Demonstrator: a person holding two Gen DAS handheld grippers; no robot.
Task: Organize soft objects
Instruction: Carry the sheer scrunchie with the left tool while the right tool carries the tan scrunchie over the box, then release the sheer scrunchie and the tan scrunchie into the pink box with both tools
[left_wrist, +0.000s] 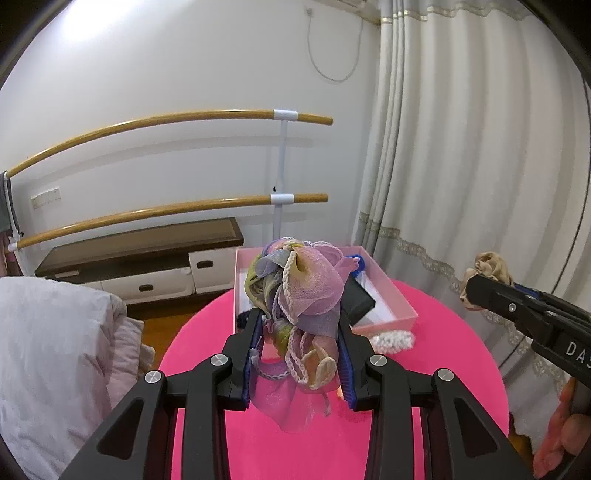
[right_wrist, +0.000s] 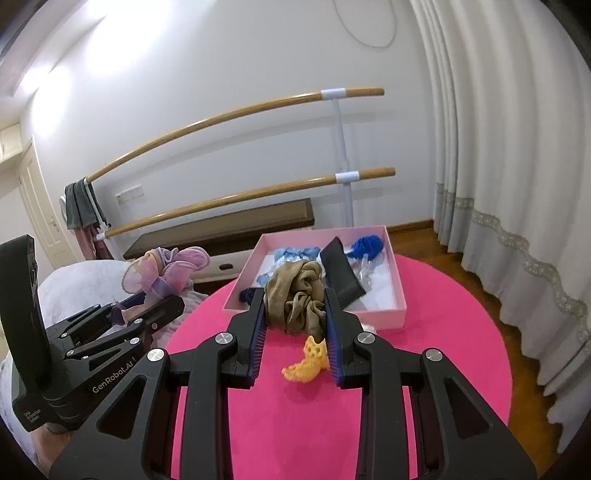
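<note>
My left gripper (left_wrist: 301, 314) is shut on a pastel organza scrunchie (left_wrist: 303, 291) in pink, lilac and yellow, held above the round pink table (left_wrist: 258, 443). In the right wrist view my right gripper (right_wrist: 295, 299) is shut on an olive-brown scrunchie (right_wrist: 297, 295), also lifted off the table. Beyond both stands a pink box (right_wrist: 400, 295) holding a black pouch (right_wrist: 341, 273), a blue scrunchie (right_wrist: 365, 247) and a light blue scrunchie (right_wrist: 295, 254). A yellow knitted scrunchie (right_wrist: 308, 362) lies on the table under the right gripper. A white knitted piece (left_wrist: 393, 339) lies by the box.
A white duvet (left_wrist: 55, 350) lies to the left of the table. A ballet barre (left_wrist: 166, 122) and a low cabinet (left_wrist: 147, 254) stand along the far wall. Curtains (left_wrist: 461, 166) hang on the right. A hand (left_wrist: 561, 435) shows at the lower right.
</note>
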